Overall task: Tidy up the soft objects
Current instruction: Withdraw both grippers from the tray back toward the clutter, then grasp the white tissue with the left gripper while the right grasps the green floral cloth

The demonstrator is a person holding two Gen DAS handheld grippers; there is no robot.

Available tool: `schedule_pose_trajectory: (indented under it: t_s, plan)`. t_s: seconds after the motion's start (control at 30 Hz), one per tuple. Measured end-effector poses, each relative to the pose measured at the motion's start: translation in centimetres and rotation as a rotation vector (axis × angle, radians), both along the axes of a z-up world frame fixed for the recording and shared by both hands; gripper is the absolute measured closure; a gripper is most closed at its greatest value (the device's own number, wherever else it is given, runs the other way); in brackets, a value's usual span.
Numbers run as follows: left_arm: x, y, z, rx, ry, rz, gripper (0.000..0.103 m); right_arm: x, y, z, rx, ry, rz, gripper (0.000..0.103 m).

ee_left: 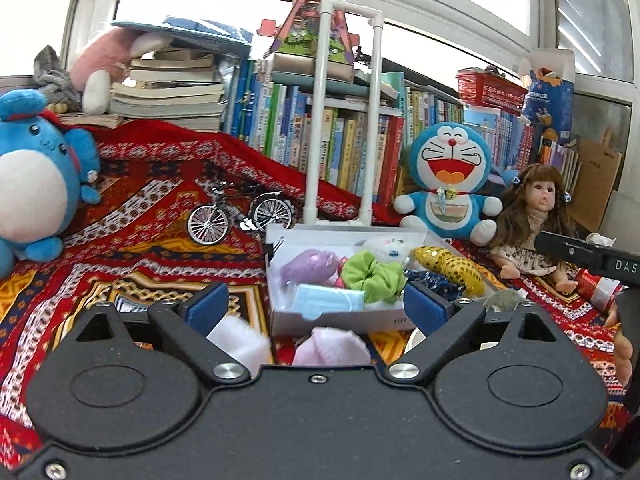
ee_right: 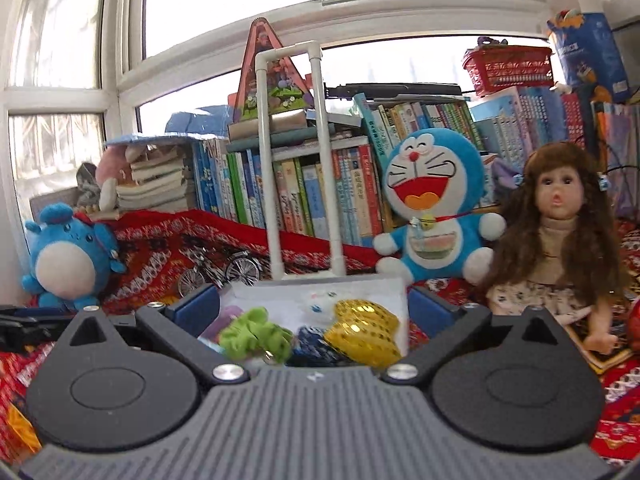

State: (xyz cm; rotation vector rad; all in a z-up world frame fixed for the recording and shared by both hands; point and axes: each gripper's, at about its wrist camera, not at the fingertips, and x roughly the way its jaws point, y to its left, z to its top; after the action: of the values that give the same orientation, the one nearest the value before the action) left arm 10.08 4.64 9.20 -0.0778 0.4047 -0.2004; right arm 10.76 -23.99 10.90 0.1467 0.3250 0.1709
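Note:
A white box sits on the patterned red cloth and holds a purple plush, a green scrunchie, a blue face mask, a white plush and a gold sequin piece. My left gripper is open just in front of the box, with pale pink and white fluffy pieces below its jaws. My right gripper is open above the box, over the green scrunchie and gold sequin piece.
A Doraemon plush and a doll sit right of the box. A blue round plush sits at left. A miniature bicycle and a white pipe frame stand behind the box. Bookshelves line the back.

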Motion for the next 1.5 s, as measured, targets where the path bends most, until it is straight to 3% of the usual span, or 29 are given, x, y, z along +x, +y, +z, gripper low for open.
schedule_pose_trajectory:
  t_s: [0.3, 0.7, 1.03, 1.33, 1.5]
  plan:
    - [-2.6, 0.1, -2.8, 0.02, 0.037, 0.001, 0.007, -1.4, -0.5, -2.6, -0.069, 0.054, -0.034, 0.0]
    - [-4.0, -0.4, -6.1, 0.007, 0.073, 0.045, 0.007, -1.5, -0.9, -6.1, -0.048, 0.125, -0.101, 0.0]
    - [-3.8, -1.0, -7.5, 0.015, 0.116, 0.047, 0.009, -1.2, -0.8, -7.0, -0.034, 0.153, -0.097, 0.0]
    - [-3.5, -1.1, -7.9, -0.007, 0.142, 0.027, 0.017, -0.9, -0.4, -7.1, -0.045, 0.168, -0.081, 0.0]
    - [-3.5, -1.4, -7.9, -0.024, 0.157, 0.009, 0.039, -0.8, -0.5, -7.2, -0.041, 0.175, -0.086, 0.0]
